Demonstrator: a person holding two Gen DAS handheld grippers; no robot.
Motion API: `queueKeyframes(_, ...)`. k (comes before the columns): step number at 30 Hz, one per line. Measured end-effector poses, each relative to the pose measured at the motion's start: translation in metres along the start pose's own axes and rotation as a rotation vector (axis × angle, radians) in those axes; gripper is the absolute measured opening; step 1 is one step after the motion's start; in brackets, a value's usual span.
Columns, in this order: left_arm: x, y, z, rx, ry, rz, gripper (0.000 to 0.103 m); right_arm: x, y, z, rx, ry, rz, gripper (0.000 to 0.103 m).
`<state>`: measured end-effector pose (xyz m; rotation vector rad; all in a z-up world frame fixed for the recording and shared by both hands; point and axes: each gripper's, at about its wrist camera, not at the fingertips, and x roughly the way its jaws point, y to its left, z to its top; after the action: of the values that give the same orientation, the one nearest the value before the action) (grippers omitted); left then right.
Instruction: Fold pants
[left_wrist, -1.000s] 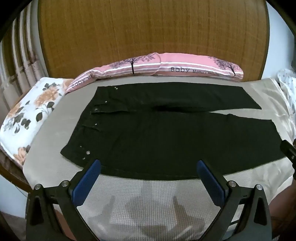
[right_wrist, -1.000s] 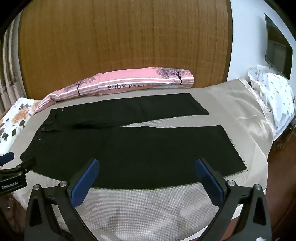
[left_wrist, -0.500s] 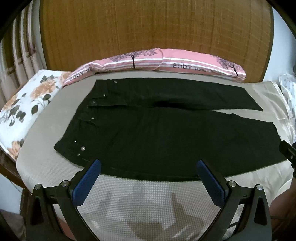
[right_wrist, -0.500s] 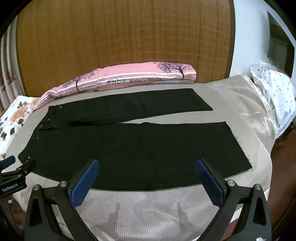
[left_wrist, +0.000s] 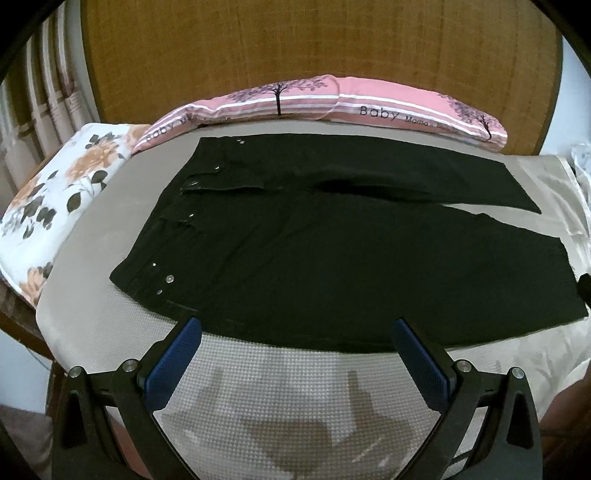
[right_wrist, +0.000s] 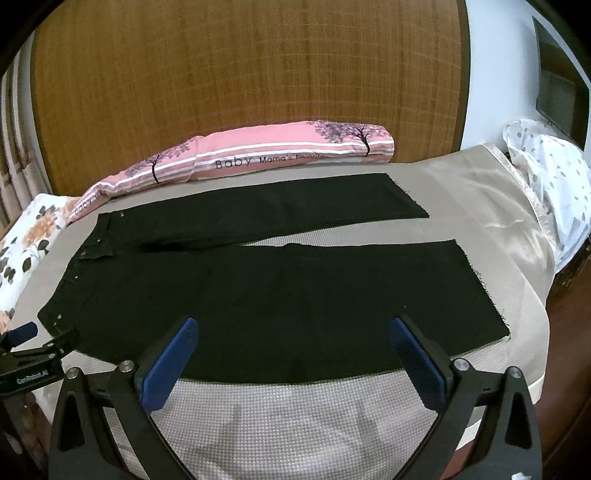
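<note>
Pants (left_wrist: 332, 258) beside "Baby Mama's" pillow (left_wrist: 369, 107)

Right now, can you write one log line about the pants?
stage: pre-grasp | black pants: flat on bed, unfolded, legs apart | left gripper: open, empty | right gripper: open, empty

This is a bedroom in a home. A bed (right_wrist: 509, 206) covered with a beige satin sheet fills the middle of both views, and a tall woven wooden headboard (right_wrist: 240, 92) rises behind it. A long pink bolster (left_wrist: 332, 99) printed with trees and the word "Baby" lies along the headboard. A flowered pillow (left_wrist: 48, 199) sits at one end, a spotted white pillow (right_wrist: 554, 184) at the other. Pleated curtains (left_wrist: 40, 110) hang at the left, and a dark screen (right_wrist: 559, 96) hangs on the pale wall.
</note>
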<state>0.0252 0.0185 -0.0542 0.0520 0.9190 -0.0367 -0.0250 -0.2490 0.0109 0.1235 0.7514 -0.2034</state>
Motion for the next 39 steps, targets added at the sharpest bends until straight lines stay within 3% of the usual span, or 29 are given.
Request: queueKeyframes(39, -0.0018, -0.0055, 0.0006, 0.022, -0.014, 0.025, 0.102, 0.0004, -0.0047, 0.0002, 0.019, -0.017, 0.0, 0.103)
